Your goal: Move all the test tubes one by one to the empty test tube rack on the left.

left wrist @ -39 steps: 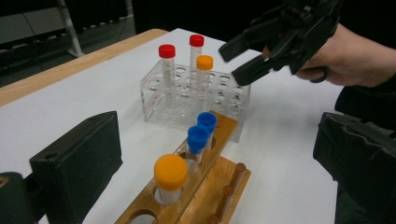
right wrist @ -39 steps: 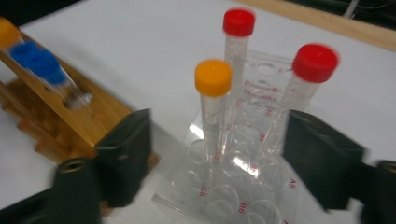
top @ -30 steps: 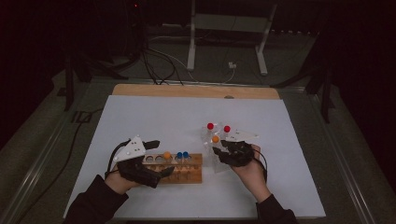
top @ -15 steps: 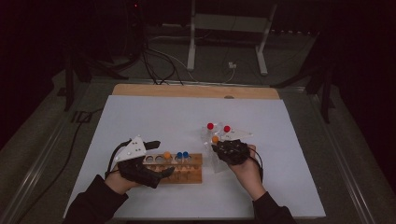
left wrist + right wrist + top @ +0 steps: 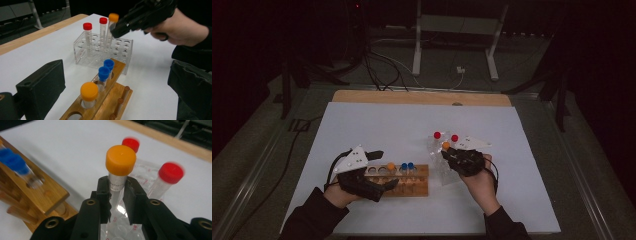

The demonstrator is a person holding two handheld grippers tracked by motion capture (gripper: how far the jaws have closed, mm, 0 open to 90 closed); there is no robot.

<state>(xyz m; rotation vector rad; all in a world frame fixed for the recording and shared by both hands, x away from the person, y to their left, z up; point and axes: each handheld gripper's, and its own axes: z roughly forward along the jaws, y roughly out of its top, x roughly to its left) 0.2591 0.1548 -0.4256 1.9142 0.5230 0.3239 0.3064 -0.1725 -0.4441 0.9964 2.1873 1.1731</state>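
left gripper (image 5: 381, 170) sits at the left end of the wooden rack (image 5: 412, 187), jaws spread wide, one each side of the rack end, pads not clearly pressing in the left gripper view. judgement: if it isn't really bracing the rack, a bump from the other hand could slide the rack. wooden rack holds an orange-capped tube (image 5: 89, 92) and two blue-capped tubes (image 5: 104, 72) in a row, empty holes toward the left end

right of that, the clear rack (image 5: 102, 51) stands just beside the wooden one, two red-capped tubes (image 5: 87, 26) upright in it. right gripper (image 5: 117, 187) is pinching the orange tube (image 5: 120, 161) just under its cap, jaws have just been closing and the tube is between them. tube's lower end looks to be in or just over the clear rack, can't tell if it is clear of its hole

risks: the grip is high and narrow, so the tube may swing or slip; pulling at a slant could drag the light clear rack or knock the near red tube, which stands close beside the jaws

room: white table top (image 5: 377, 125) is open behind and left of both racks; right edge well apart from the hand; near edge close to the wooden rack, so best lift straight up then carry across
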